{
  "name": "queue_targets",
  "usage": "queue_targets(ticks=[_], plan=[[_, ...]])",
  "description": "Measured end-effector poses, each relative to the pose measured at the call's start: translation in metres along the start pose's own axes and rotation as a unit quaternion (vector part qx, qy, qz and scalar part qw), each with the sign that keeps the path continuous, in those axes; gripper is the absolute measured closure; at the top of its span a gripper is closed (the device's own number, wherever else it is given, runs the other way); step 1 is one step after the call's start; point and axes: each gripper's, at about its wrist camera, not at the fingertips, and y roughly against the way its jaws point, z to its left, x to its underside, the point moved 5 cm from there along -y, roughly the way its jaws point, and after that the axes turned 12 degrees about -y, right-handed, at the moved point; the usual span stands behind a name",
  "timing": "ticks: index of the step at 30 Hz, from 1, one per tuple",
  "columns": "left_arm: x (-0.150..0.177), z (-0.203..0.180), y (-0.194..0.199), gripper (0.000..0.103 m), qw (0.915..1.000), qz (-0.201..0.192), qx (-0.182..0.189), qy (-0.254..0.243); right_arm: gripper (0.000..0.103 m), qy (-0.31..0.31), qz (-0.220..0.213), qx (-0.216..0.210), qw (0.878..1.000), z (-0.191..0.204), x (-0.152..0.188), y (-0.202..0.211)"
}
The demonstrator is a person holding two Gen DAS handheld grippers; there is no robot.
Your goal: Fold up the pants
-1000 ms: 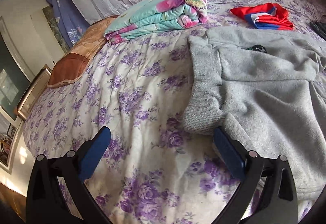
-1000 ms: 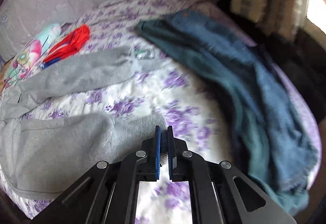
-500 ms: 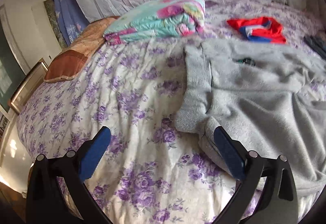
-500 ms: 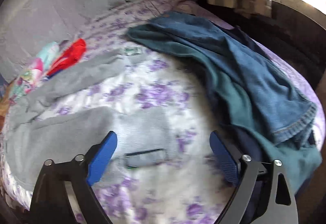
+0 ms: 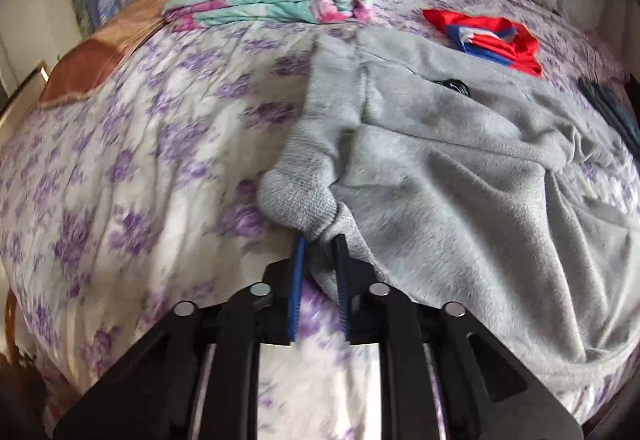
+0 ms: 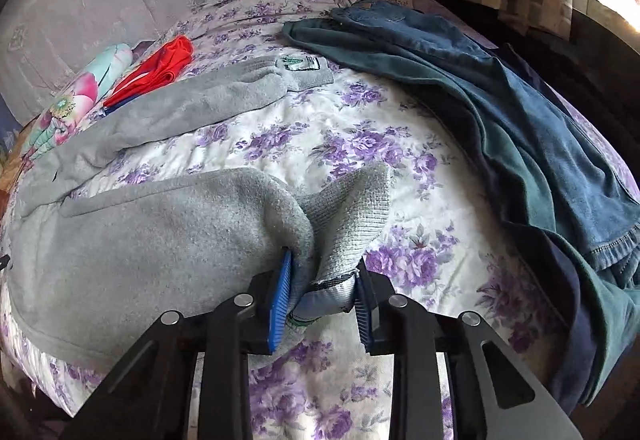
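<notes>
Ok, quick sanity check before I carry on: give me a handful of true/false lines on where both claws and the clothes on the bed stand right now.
1. The left claw is closed on the waistband end of the grey sweatpants. True.
2. The right claw is open with nothing between its fingers. False: it grips the ribbed cuff of the near leg.
3. Both legs of the sweatpants lie stacked together. False: the far leg lies apart, with floral bedspread showing between them.
4. A red garment lies on the bed beyond the sweatpants. True.
5. The blue jeans are neatly folded. False: they lie spread out, loosely piled with other dark clothes.
</notes>
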Motion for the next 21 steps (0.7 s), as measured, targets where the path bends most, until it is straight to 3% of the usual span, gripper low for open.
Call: queue_targets(ticks=[4,5,6,7,8,10,11,12,14,15,17,19,21], plan=[[0.012,-0.004,-0.011,0.089,0.9990,0.012,-0.031,-0.031,0.069,0.004,0.013,0.015,1.000,-0.004,0.004,-0.013],[0.012,-0.005,-0.010,0.087,0.9984,0.007,-0.041,-0.038,0.062,-0.004,0.013,0.015,1.000,-0.007,0.004,-0.015],[0.012,-0.006,-0.008,0.086,0.9979,0.005,-0.048,-0.043,0.044,-0.011,0.006,0.022,1.000,-0.009,0.000,-0.013],[0.011,-0.005,-0.003,0.085,0.9976,0.002,-0.051,-0.047,0.035,-0.017,0.000,0.039,0.999,-0.011,-0.004,-0.008],[0.011,-0.004,0.005,0.083,0.9975,-0.001,-0.051,-0.050,0.029,-0.021,-0.009,0.052,0.998,-0.014,-0.007,-0.001],[0.007,0.003,0.027,0.079,0.9969,-0.016,-0.054,-0.054,0.029,-0.020,-0.038,0.046,0.998,-0.014,-0.018,0.019],[0.002,0.009,0.038,0.065,0.9962,-0.028,-0.059,-0.058,0.029,-0.013,-0.054,0.039,0.998,-0.010,-0.026,0.031],[-0.006,0.016,0.051,0.043,0.9944,-0.048,-0.071,-0.062,0.029,0.000,-0.070,0.030,0.997,-0.003,-0.035,0.043],[-0.031,0.031,0.069,0.012,0.9855,-0.101,-0.120,-0.067,0.029,0.052,-0.103,0.006,0.993,0.030,-0.060,0.064],[-0.044,0.035,0.070,0.009,0.9804,-0.119,-0.139,-0.073,0.029,0.083,-0.113,-0.003,0.990,0.053,-0.072,0.068],[-0.069,0.039,0.057,0.009,0.9766,-0.119,-0.158,-0.084,0.029,0.133,-0.120,-0.016,0.984,0.097,-0.092,0.067],[-0.093,0.042,0.033,0.009,0.9828,-0.107,-0.134,-0.069,0.029,0.176,-0.115,-0.042,0.977,0.150,-0.109,0.053],[-0.111,0.040,0.013,0.009,0.9838,-0.106,-0.130,-0.063,0.030,0.198,-0.099,-0.063,0.973,0.193,-0.122,0.030]])
